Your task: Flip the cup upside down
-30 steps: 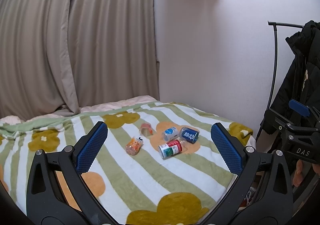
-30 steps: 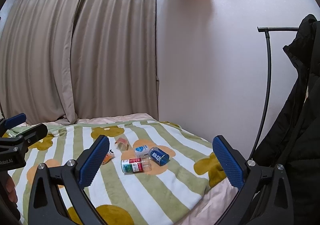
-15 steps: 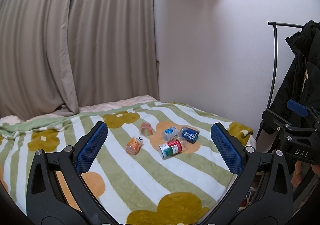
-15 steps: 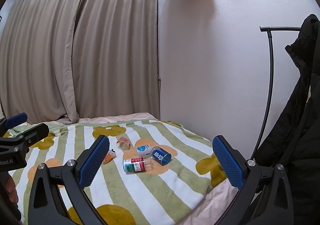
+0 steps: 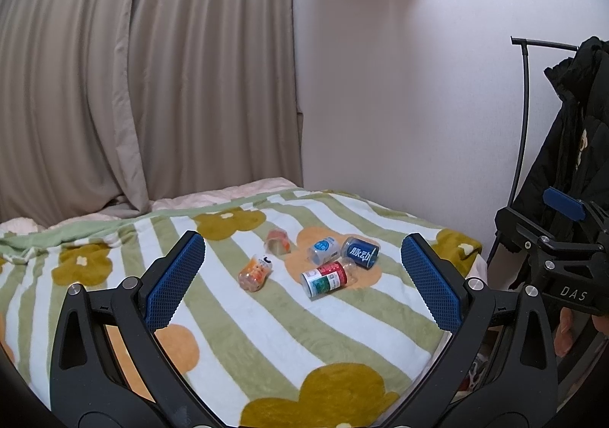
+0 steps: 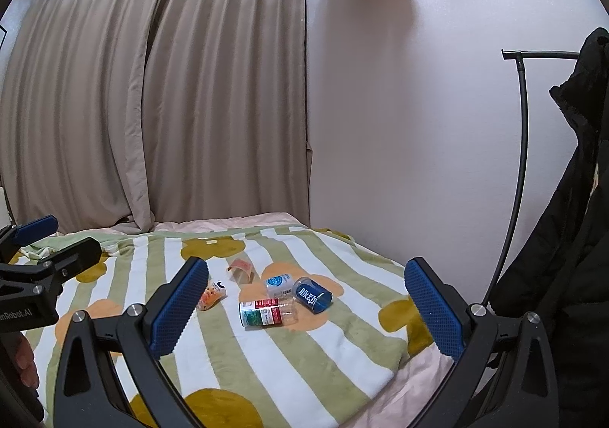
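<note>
Above the near edge of the bed, the left hand-held gripper point(image 5: 302, 279) hangs with its blue-padded jaws spread wide and nothing between them; the right hand-held gripper point(image 6: 304, 308) is likewise wide open and empty, held off the bed's right corner. In the left wrist view the right one's black frame shows at 3 o'clock, with part of a hand point(image 5: 567, 329) under it; in the right wrist view the left one's frame sits at 9 o'clock. Ahead of both, at 12 o'clock, five small cups lie on their sides in a loose cluster on the striped flower blanket point(image 5: 236, 329), well apart from either gripper. Nearest the left gripper is an orange-patterned cup point(image 5: 255, 271); just beyond it at 1 o'clock lies a clear cup with a reddish band point(image 5: 278, 240). To the right, on an orange flower, a red-and-green labelled cup point(image 5: 327, 278) lies in front, a white cup with a blue mark point(image 5: 323, 249) behind it, and a dark blue cup point(image 5: 359, 252) just beside that at 3 o'clock. Beyond the bed hang beige curtains point(image 5: 133, 85) against a white wall point(image 5: 399, 85), and a black coat point(image 6: 571, 237) hangs on a rack point(image 6: 523, 146) at the far right.
</note>
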The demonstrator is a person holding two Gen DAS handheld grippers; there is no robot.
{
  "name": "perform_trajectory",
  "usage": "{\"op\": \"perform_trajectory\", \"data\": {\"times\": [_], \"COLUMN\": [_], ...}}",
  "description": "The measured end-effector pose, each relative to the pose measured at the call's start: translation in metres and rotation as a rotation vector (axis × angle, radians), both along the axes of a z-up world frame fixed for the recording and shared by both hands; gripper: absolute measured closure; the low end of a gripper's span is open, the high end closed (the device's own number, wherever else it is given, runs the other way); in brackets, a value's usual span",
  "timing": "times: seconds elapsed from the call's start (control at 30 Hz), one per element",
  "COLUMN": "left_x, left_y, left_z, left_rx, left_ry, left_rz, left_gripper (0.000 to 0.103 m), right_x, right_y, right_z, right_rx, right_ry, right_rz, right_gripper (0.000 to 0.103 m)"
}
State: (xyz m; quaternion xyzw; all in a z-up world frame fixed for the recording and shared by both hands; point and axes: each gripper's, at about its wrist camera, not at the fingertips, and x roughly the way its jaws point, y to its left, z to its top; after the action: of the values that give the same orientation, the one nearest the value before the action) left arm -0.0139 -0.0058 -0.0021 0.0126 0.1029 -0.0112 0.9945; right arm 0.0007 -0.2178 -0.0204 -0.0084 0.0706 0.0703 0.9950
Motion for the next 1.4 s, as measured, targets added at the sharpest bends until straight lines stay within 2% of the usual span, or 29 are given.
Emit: {"op": "perform_trajectory", "data": {"times": [0.27,0.5,0.67,0.77,0.87,0.97,1.1,1.17,1.3,1.4], "left_x": [0.012,0.039,0.080,0.111,0.146,0.181,0.222,0.237,0.259,0.265], "left_y": [0.002,0.003,0.011,0.018,0.025,0.029,0.036,0.041,0.048,0.053], "left_z": [-0.004,-0.007,-0.021,-0.037,-0.060,-0.086,-0.120,-0.136,-0.164,-0.177], "left_rx": [-0.002,0.017,0.000,-0.021,-0.035,-0.029,-0.051,-0.066,-0.103,-0.118], "left_ry": [0.028,0.052,0.114,0.174,0.247,0.319,0.426,0.471,0.555,0.587], "left_rz": [-0.002,-0.005,-0.012,-0.014,-0.006,0.016,0.022,0.018,0.019,0.027], "left_gripper": [0.000,0.000,0.000,0.000,0.000,0.000,0.000,0.000,0.000,0.000], "right_x": [0.008,0.045,0.115,0.184,0.250,0.314,0.393,0.426,0.461,0.474], "right_y": [-0.003,-0.011,-0.010,-0.004,0.008,0.018,0.028,0.038,0.058,0.065], "right_z": [-0.002,0.001,0.005,-0.002,-0.019,-0.045,-0.093,-0.122,-0.164,-0.182], "right_rx": [0.002,0.004,-0.071,-0.151,-0.227,-0.261,-0.269,-0.305,-0.404,-0.441], "right_ry": [0.023,0.070,0.152,0.267,0.372,0.494,0.674,0.756,0.852,0.889], "right_rz": [0.001,0.049,0.140,0.236,0.289,0.333,0.357,0.357,0.360,0.373], "right_gripper": [0.000,0.000,0.000,0.000,0.000,0.000,0.000,0.000,0.002,0.012]}}
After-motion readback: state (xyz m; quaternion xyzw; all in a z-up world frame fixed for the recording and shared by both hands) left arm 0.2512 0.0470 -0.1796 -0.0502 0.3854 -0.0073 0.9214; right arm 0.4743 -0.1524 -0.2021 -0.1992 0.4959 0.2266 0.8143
